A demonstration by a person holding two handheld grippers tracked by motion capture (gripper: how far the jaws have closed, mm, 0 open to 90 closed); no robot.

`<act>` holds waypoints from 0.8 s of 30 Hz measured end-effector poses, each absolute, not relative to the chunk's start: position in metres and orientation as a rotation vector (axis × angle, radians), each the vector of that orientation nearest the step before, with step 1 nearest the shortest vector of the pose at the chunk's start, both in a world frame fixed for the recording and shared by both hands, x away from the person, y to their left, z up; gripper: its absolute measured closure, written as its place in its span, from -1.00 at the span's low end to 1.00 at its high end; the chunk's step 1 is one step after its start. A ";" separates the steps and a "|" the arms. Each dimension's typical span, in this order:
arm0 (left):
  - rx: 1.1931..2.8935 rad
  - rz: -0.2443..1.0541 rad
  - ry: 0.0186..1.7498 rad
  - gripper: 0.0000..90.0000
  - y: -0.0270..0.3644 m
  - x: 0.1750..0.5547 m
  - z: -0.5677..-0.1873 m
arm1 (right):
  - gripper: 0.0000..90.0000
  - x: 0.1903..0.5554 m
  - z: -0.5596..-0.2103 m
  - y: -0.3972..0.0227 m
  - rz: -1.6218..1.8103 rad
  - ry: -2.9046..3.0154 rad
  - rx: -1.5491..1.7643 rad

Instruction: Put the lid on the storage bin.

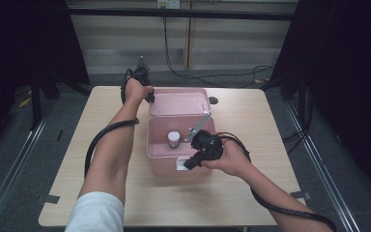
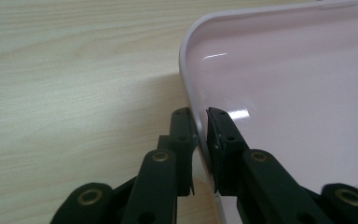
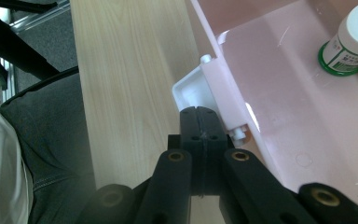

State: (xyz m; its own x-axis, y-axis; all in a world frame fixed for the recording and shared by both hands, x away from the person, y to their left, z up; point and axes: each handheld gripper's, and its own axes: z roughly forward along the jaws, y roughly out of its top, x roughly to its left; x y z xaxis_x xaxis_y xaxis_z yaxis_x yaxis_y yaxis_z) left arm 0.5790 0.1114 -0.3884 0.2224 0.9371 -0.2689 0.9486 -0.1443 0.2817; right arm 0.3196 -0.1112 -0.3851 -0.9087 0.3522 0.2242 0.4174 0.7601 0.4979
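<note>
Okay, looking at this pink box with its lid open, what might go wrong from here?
1. The left gripper pinches only the thin rim of the lid; it may slip and let the lid drop.
2. The bottle stands upright in the box; a jolt might tip it.
3. The right gripper, jaws shut, sits by the white latch and may snag it.

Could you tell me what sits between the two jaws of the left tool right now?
In the left gripper view, the rim of the pink lid runs between the jaws of the left tool, one jaw outside over the table, one inside.
</note>
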 end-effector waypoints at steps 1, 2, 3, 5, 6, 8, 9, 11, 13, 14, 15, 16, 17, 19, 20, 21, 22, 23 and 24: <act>2.116 -0.027 1.749 0.82 0.111 0.578 -0.386 | 1.00 0.320 -0.385 -0.111 -0.841 -2.836 -0.631; 2.136 -0.020 1.743 0.82 0.111 0.577 -0.383 | 1.00 0.320 -0.385 -0.111 -0.841 -2.836 -0.631; 2.124 -0.018 1.750 0.83 0.111 0.576 -0.381 | 1.00 0.320 -0.385 -0.111 -0.841 -2.837 -0.633; 2.123 -0.016 1.742 0.85 0.112 0.573 -0.375 | 1.00 0.320 -0.385 -0.111 -0.842 -2.830 -0.640; 2.109 -0.010 1.746 0.85 0.112 0.572 -0.372 | 1.00 0.320 -0.385 -0.111 -0.842 -2.828 -0.639; 2.108 0.002 1.742 0.86 0.114 0.569 -0.366 | 1.00 0.319 -0.385 -0.111 -0.842 -2.835 -0.643; 2.113 0.002 1.729 0.87 0.115 0.567 -0.363 | 1.00 0.319 -0.385 -0.111 -0.840 -2.836 -0.644; 2.112 0.019 1.718 0.87 0.115 0.564 -0.358 | 1.00 0.319 -0.385 -0.111 -0.839 -2.834 -0.656; 2.104 0.033 1.712 0.88 0.116 0.561 -0.352 | 1.00 0.319 -0.386 -0.111 -0.842 -2.833 -0.656; 2.102 0.038 1.712 0.88 0.116 0.560 -0.349 | 1.00 0.319 -0.386 -0.111 -0.847 -2.829 -0.658; 2.095 0.039 1.707 0.88 0.116 0.559 -0.345 | 1.00 0.319 -0.386 -0.111 -0.846 -2.828 -0.660; 2.095 0.041 1.703 0.88 0.117 0.558 -0.343 | 1.00 0.319 -0.386 -0.111 -0.845 -2.827 -0.661; 2.090 0.047 1.701 0.89 0.117 0.556 -0.340 | 1.00 0.319 -0.386 -0.111 -0.845 -2.829 -0.668; 2.102 0.053 1.681 0.89 0.118 0.553 -0.334 | 1.00 0.320 -0.386 -0.111 -0.843 -2.829 -0.670; 2.096 0.065 1.681 0.89 0.118 0.552 -0.333 | 1.00 0.320 -0.385 -0.111 -0.837 -2.829 -0.669; 2.098 0.076 1.674 0.90 0.118 0.549 -0.331 | 1.00 0.320 -0.385 -0.110 -0.837 -2.825 -0.676; 2.099 0.080 1.669 0.90 0.118 0.547 -0.329 | 1.00 0.320 -0.385 -0.110 -0.837 -2.824 -0.679; 2.095 0.087 1.664 0.90 0.118 0.545 -0.326 | 1.00 0.321 -0.385 -0.110 -0.835 -2.820 -0.681; 2.094 0.094 1.658 0.90 0.119 0.544 -0.324 | 1.00 0.321 -0.385 -0.110 -0.833 -2.821 -0.676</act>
